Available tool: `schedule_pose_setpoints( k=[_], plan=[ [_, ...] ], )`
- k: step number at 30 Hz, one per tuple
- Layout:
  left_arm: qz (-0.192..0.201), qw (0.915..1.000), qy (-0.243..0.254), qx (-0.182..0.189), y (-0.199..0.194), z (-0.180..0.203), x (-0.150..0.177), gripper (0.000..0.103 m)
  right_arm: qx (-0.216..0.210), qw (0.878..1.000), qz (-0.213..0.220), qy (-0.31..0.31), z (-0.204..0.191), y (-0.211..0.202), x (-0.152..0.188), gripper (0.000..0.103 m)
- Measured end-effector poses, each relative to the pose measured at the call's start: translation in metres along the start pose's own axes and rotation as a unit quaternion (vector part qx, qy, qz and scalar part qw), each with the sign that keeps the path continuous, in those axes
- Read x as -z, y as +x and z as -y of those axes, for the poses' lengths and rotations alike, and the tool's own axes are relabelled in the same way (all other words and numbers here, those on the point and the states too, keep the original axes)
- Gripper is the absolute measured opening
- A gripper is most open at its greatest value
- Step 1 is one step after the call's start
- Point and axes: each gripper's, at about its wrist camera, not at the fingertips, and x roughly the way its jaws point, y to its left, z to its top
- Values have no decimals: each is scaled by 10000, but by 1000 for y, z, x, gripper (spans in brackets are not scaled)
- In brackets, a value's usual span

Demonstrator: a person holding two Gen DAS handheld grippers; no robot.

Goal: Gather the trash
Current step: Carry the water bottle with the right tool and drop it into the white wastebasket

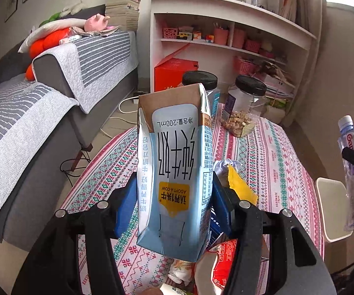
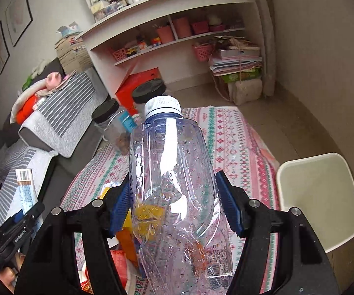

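The left claw [image 1: 174, 204] pinched a pale blue milk carton [image 1: 174, 162] between its blue pads, which pressed against the carton's two narrow sides; the carton stood nearly upright in the grip, its print upside down in the left wrist view, held up above the bench [image 1: 275, 152]. The right claw [image 2: 174, 211] pinched a clear plastic bottle [image 2: 174, 184] with a white cap, its crumpled body wedged between the pads and its cap end pointing away from the hand; droplets clung to the inside of the plastic. Both items were lifted clear of the bench, which wore a patterned red, green and white cloth. More trash lay on the cloth below the claws: a yellow wrapper [image 1: 241, 184], a red packet [image 1: 223, 263] and a crumpled white tissue [image 1: 179, 270]. At the far edge of the bench stood two clear jars with black lids [image 1: 248, 103], one partly filled with nuts. A cream waste bin [image 2: 322, 199] stood on the floor just beside the bench on the right. A grey sofa [image 1: 54, 103] with striped covers ran along the left, and a white shelf unit [image 1: 226, 24] stood against the back wall.
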Motion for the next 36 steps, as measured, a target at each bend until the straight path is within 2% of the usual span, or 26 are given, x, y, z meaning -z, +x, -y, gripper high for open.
schedule_pose_setpoints(
  k=[5,8,12,16,18,19,29,36],
  plan=[
    [-30,9996,268,48,-2,29,0,55,568,9973,153,434,52,-20,-11,63],
    [-60,9988,442,179,-4,55,-4,55,964,9928,39,710,85,-23,-14,63],
    [-155,9963,644,546,-4,102,-10,55,1296,9853,-220,1094,121,-25,-11,64],
    [-250,9915,824,979,-5,159,-15,55,1561,9766,-33,1481,153,-47,-10,68],
    [-323,9875,945,1222,-5,190,-15,55,1773,9706,157,1619,167,-64,-10,82],
    [-358,9852,1013,1333,-5,206,-15,55,1863,9674,269,1695,174,-72,-9,84],
    [-951,9588,1531,2195,3,342,1,56,2209,9330,957,2675,246,-136,3,86],
    [-1251,9418,1783,2562,5,407,16,56,2422,9223,1115,2798,260,-151,8,86]
  ],
)
